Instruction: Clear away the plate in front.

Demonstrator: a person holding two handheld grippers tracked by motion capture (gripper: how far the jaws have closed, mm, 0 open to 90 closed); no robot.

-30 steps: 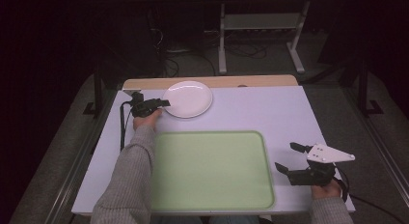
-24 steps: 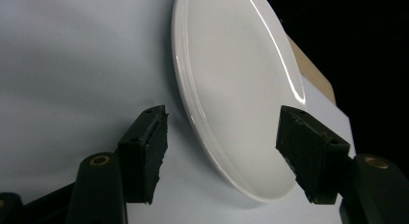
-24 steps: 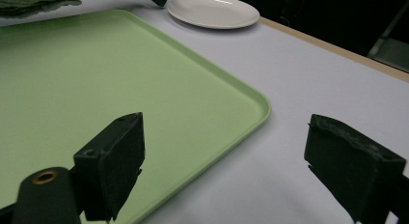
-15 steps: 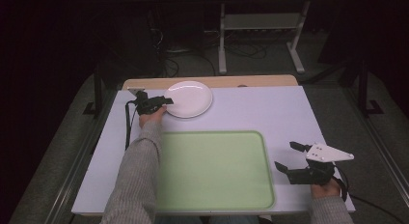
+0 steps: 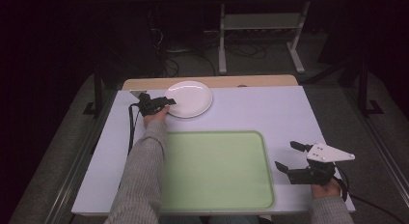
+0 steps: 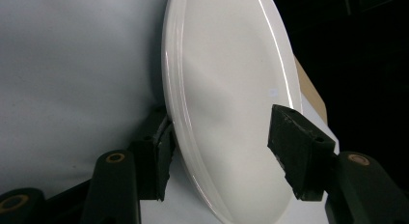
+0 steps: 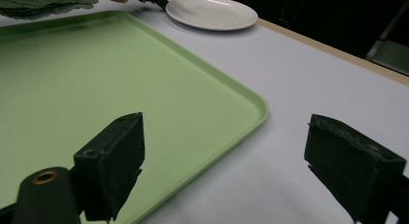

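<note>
The left gripper (image 5: 166,102), arm stretched forward, straddles the near-left rim of the plate (image 5: 189,98) at the desk's (image 5: 289,113) far edge; its jaws have just been closing, one pad not yet touching. The right gripper (image 5: 288,156) rests wide open beside the tray (image 5: 217,171).

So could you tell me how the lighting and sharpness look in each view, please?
High view: dim, dark surroundings, soft detail; the tray is evenly lit. Left gripper view: thin glare lines along the plate rim, and a soft shadow across it. Right gripper view: near pads slightly blurred.
</note>
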